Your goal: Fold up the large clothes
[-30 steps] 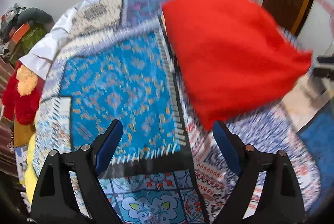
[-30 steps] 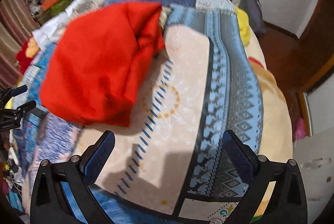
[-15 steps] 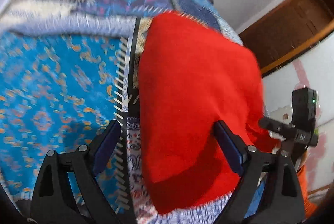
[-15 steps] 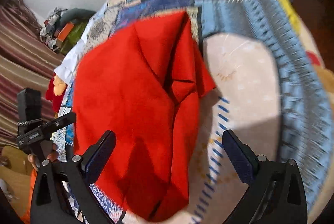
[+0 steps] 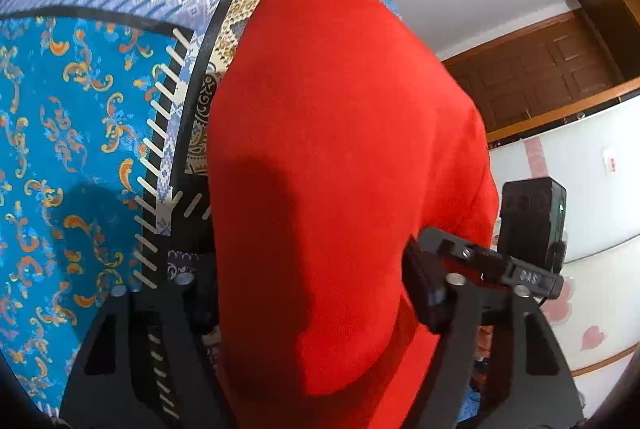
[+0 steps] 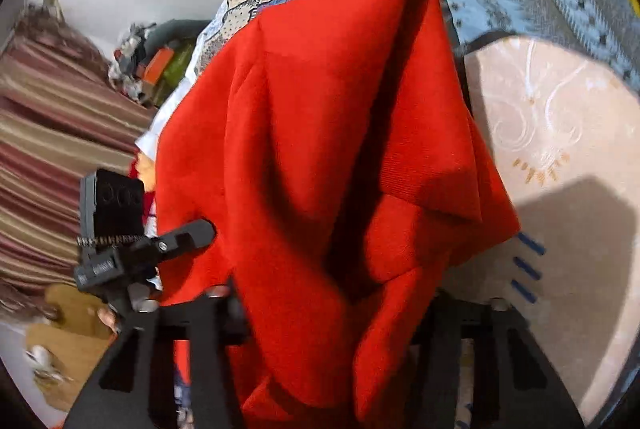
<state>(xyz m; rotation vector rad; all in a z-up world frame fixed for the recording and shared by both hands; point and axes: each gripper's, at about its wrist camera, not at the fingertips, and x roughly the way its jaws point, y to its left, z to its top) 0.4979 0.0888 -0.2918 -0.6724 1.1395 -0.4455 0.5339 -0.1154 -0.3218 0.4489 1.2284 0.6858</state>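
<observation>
A red garment (image 5: 340, 157) lies folded on a patterned bedspread (image 5: 80, 149). In the left wrist view my left gripper (image 5: 312, 293) straddles its near end; the jaws are closing, with the smooth cloth filling the gap and the pads not visibly pinching it. In the right wrist view the red garment (image 6: 340, 149) shows creases that run down into my right gripper (image 6: 332, 309). Those jaws are closing too, and gathered fabric sits between them and hides the pads. Each view shows the other gripper's black camera block (image 5: 532, 225) (image 6: 112, 205) at the garment's opposite side.
A dark wooden door (image 5: 560, 77) and a white wall stand beyond the bed on the right. A striped curtain (image 6: 48, 149) and a heap of belongings (image 6: 156, 65) lie off the bed's far side. A cream patch of bedspread (image 6: 560, 149) borders the garment.
Both grippers have dropped onto the red garment from either side. It now fills the space between each pair of fingers, and both pairs have narrowed slightly.
</observation>
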